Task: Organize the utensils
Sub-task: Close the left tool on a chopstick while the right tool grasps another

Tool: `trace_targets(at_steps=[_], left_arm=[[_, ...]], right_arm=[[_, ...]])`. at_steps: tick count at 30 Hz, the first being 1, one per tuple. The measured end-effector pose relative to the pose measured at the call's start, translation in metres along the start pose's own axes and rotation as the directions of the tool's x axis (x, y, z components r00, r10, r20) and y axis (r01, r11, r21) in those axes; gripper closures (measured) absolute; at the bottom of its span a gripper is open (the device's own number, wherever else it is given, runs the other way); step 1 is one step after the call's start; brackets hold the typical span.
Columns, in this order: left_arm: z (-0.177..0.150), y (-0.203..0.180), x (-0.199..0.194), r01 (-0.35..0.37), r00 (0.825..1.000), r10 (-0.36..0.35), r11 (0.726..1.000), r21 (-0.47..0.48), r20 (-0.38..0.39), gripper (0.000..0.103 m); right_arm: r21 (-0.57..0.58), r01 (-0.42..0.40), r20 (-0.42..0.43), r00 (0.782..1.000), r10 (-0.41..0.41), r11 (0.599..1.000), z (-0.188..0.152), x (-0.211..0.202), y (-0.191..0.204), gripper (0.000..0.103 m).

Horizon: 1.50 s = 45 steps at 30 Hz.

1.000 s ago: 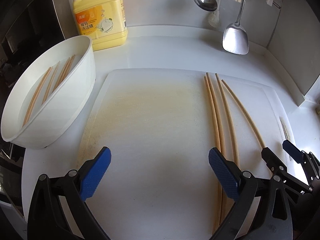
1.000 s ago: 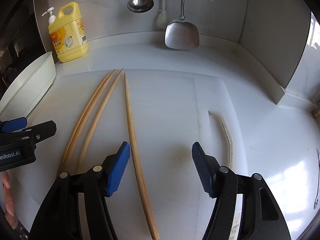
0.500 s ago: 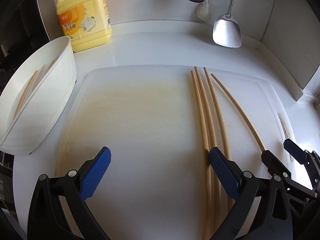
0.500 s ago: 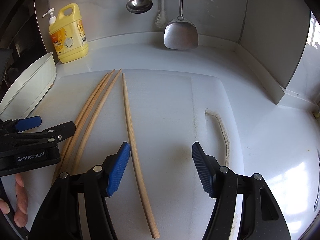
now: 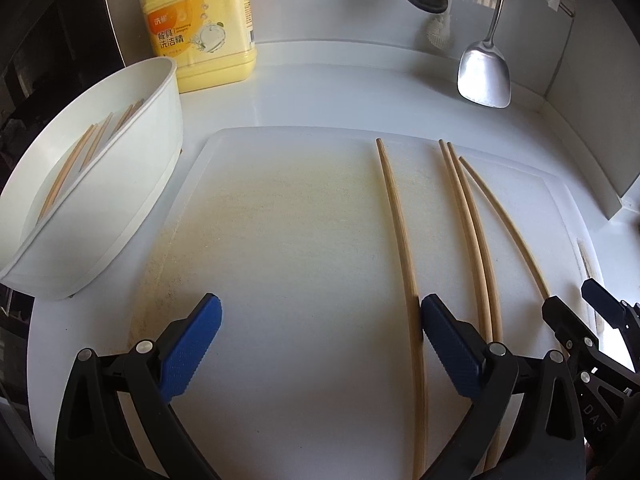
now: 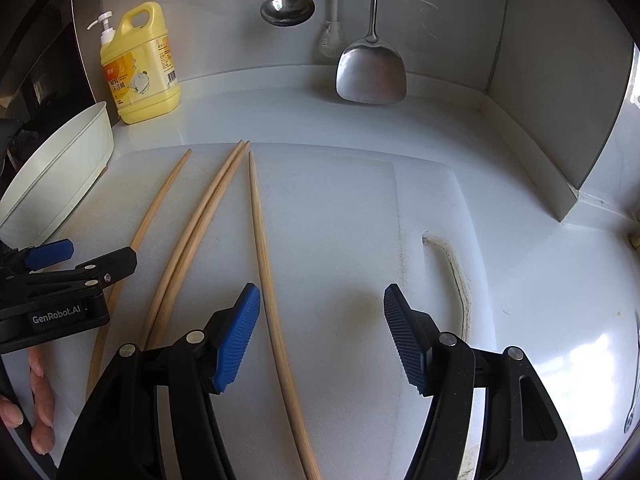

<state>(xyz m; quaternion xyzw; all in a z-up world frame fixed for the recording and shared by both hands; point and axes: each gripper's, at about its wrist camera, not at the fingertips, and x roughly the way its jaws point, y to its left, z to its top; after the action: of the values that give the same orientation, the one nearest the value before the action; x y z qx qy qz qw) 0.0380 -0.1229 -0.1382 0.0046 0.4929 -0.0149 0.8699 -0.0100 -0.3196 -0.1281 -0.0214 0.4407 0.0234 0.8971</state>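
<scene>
Left wrist view: the left gripper [image 5: 320,340] hangs over a white cutting board [image 5: 280,240] with its jaws spread wide and nothing gripped. 1 chopstick [image 5: 400,232] lies just inside its right pad [image 5: 448,344], at the pad's inner face; contact is unclear. A pair of chopsticks [image 5: 472,232] lies just outside that pad, and a 4th chopstick [image 5: 508,232] lies farther right, running towards the right gripper [image 5: 576,308] at the frame edge. Only this view looks into the white bin [image 5: 132,184] left of the board, where more chopsticks [image 5: 76,164] lie.

Right wrist view: the right gripper [image 6: 322,332] is also open and empty. The 4th chopstick [image 6: 264,248] passes between its jaws, close to the left pad [image 6: 236,340]. The pair [image 6: 200,224] and the single chopstick [image 6: 156,208] lie to its left. Only here do fingers [image 6: 40,400] of the person's hand show beneath the left gripper [image 6: 64,264]. A yellow detergent bottle [image 6: 140,68], a ladle [image 6: 286,8] and a spatula [image 6: 370,76] stand or hang at the back.
</scene>
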Motion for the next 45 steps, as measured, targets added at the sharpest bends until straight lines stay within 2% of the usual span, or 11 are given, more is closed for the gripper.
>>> trace_targets(at_steps=[6,9,12,14,18,20,22,23,28,36,45], left_arm=[[0.007,-0.003,0.006,-0.017,1.0,0.017,1.0,-0.025,0.006,0.006],[0.006,-0.005,0.004,-0.019,1.0,0.019,1.0,-0.024,0.011,0.009],[0.003,-0.011,-0.001,-0.006,1.0,0.006,1.0,-0.007,0.024,0.022],[0.001,-0.017,-0.004,0.0,0.999,-0.001,1.0,0.006,0.032,0.037],[0.0,-0.025,-0.007,0.023,0.999,-0.024,0.999,0.032,0.036,0.058],[0.002,-0.027,-0.008,0.034,0.999,-0.035,0.999,0.041,0.031,0.073],[0.002,-0.029,-0.009,0.039,0.999,-0.04,0.998,0.049,0.028,0.084],[0.002,-0.029,-0.009,0.046,0.999,-0.047,0.997,0.055,0.026,0.091],[0.0,-0.027,-0.009,0.066,0.997,-0.067,0.996,0.058,0.025,0.095],[-0.005,-0.016,-0.017,0.134,0.991,-0.134,0.991,0.011,-0.03,0.096],[-0.009,0.001,-0.056,0.18,0.983,-0.181,0.983,-0.031,-0.019,0.096]], right_arm=[[-0.038,-0.024,0.005,1.0,0.024,0.999,0.008,0.007,0.008,0.041],[-0.063,-0.049,0.005,0.999,0.049,0.997,0.011,0.009,0.012,0.046],[-0.084,-0.066,0.006,0.998,0.066,0.994,0.012,0.009,0.014,0.054],[-0.089,-0.073,0.008,0.997,0.074,0.993,0.011,0.008,0.015,0.058],[-0.085,-0.079,0.011,0.997,0.08,0.993,0.01,0.007,0.017,0.065],[-0.091,-0.079,0.012,0.997,0.08,0.993,0.011,0.008,0.019,0.073],[-0.094,-0.069,0.016,0.997,0.071,0.993,0.011,0.007,0.02,0.09],[-0.092,-0.065,0.017,0.998,0.067,0.994,0.011,0.008,0.02,0.094],[-0.076,-0.078,0.016,0.997,0.08,0.994,0.012,0.007,0.018,0.096],[0.02,-0.134,0.005,0.991,0.134,0.991,0.007,-0.004,0.008,0.097],[0.073,-0.185,0.047,0.982,0.182,0.98,0.007,-0.035,0.008,0.097]])
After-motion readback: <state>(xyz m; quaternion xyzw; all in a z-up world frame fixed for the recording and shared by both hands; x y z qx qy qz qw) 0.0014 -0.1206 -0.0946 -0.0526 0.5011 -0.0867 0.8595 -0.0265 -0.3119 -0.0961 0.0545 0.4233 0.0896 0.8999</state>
